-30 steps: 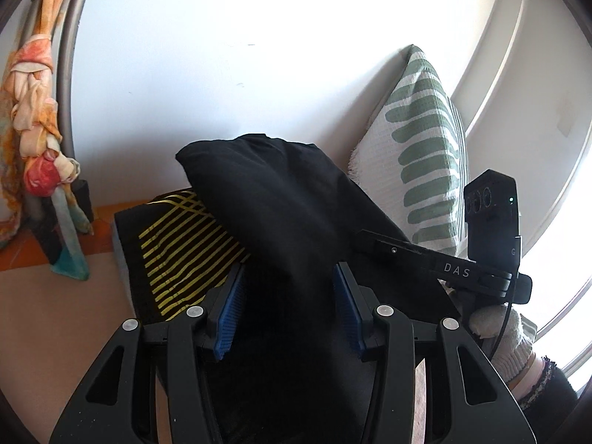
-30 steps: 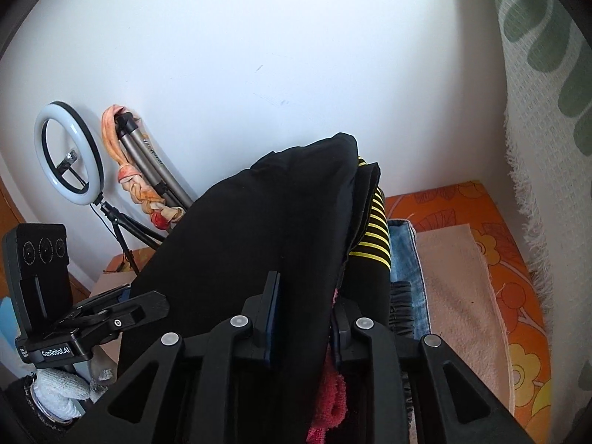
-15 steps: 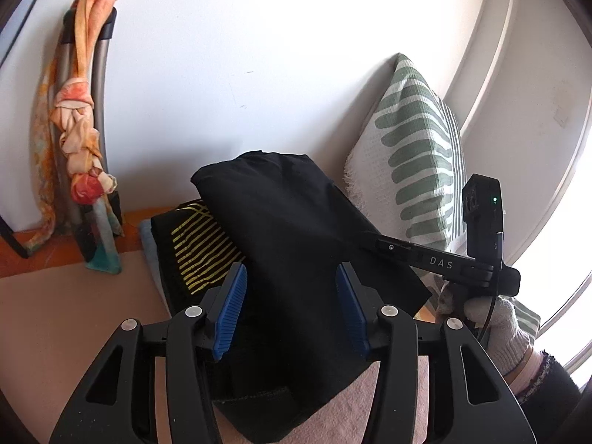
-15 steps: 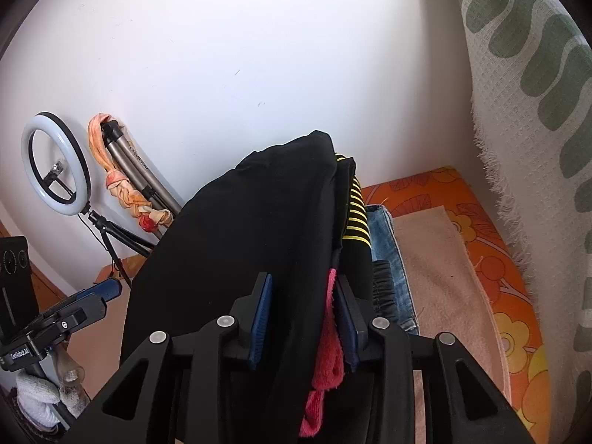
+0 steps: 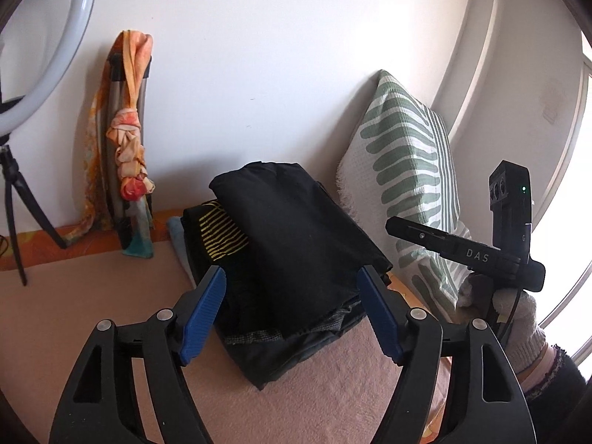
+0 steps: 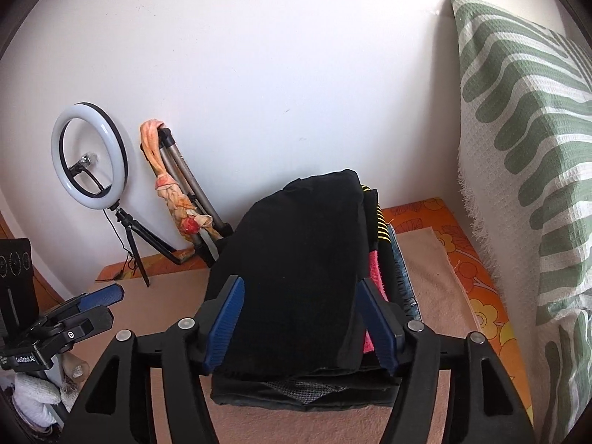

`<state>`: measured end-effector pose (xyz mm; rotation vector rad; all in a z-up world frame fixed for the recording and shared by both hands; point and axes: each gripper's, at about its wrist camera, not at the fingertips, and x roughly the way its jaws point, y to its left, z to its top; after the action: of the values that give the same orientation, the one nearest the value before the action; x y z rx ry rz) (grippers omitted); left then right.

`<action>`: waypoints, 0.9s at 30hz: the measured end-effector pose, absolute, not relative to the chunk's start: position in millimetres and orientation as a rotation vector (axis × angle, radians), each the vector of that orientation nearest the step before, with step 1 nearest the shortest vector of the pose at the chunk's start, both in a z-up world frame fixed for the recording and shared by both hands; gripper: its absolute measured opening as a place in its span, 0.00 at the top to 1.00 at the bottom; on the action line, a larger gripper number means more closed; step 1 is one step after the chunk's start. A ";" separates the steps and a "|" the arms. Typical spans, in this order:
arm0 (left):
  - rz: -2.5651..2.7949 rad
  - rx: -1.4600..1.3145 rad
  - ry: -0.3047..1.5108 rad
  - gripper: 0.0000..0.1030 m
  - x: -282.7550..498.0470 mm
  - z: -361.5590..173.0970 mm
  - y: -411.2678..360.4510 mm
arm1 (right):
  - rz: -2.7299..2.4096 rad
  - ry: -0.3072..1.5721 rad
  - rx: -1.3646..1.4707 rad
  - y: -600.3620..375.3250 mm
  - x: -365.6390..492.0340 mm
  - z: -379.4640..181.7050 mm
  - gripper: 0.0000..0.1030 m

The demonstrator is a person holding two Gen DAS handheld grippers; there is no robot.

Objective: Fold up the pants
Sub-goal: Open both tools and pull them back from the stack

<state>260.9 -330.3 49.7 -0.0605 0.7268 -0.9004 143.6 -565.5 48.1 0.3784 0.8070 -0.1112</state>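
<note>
The folded black pants lie on top of a stack of folded clothes against the white wall; they also show in the right wrist view. My left gripper is open and empty, its blue pads wide apart just in front of the stack. My right gripper is open and empty, its pads on either side of the near end of the pants without gripping them. The right gripper also shows at the right of the left wrist view.
The stack holds a black garment with yellow stripes, a pink cloth and jeans, on a beige blanket. A green-patterned pillow leans at right. A ring light and a scarf-wrapped tripod stand at left.
Both grippers have opened, let go of the black pants and pulled back from the stack. The pants now rest on top of the pile.
</note>
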 end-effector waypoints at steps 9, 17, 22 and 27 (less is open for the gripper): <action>-0.873 0.004 0.674 0.21 221.3 69.1 -297.1 | -0.137 0.762 0.335 -520.7 111.8 82.7 0.05; -0.854 0.034 0.629 0.20 177.0 78.5 -261.5 | -0.177 0.723 0.300 -476.9 78.4 102.9 0.00; -0.855 0.014 0.605 0.20 154.6 80.8 -232.9 | -0.184 0.735 0.240 -439.1 59.5 103.6 0.00; -0.832 0.030 0.625 0.19 134.9 74.5 -212.7 | -0.181 0.739 0.219 -403.3 42.4 101.6 0.00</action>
<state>134.9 -212.7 74.5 0.0303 0.6250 -0.8323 42.4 -403.3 101.6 0.2190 0.7386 -0.1811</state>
